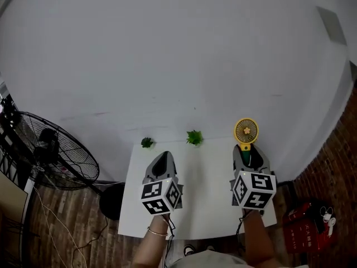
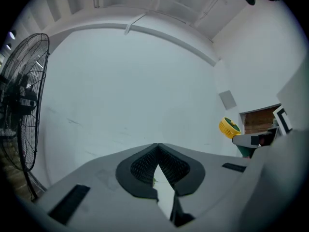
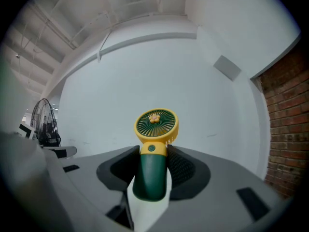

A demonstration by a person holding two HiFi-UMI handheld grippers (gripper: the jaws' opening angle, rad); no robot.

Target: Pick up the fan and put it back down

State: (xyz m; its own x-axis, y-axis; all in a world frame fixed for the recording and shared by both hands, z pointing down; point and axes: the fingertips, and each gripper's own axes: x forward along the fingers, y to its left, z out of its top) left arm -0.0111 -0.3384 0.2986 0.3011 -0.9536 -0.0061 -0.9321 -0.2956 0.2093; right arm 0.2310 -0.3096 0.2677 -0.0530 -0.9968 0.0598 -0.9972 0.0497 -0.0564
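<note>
right gripper [image 3: 153, 153] clenched on the handheld fan [image 3: 152, 170]. both pads pressed against the dark green handle just under the yellow neck. fan upright, yellow grille head standing above the jaw tips, facing the gripper's camera. in the head view the fan [image 1: 246, 132] sat at the far right of the white table [image 1: 203, 194], its head showing past the table's back edge against the wall. could not tell whether the handle's foot touched the tabletop or hung just off it.

left gripper [image 2: 157, 146] drawn shut, tips meeting, nothing between them. it hovered over the table's left half, behind two small potted plants [image 1: 147, 143] [image 1: 194, 137], and took no part.

step in hand, as judged: grasp made, fan in the carry part of pick-up-and-return. next move called for a straight descent with the handle kept vertical, foot set flat on the table. the pads should part only once it stood by itself; a narrow base under a heavy head looked liable to tip.

writing: none readable on the fan. only a small orange flower emblem [image 3: 154, 119] at the grille's centre and a round green badge on the neck. cubes carried black-and-white square markers, no text. red package [image 1: 304, 219] on the floor at right bore print too small to read.
</note>
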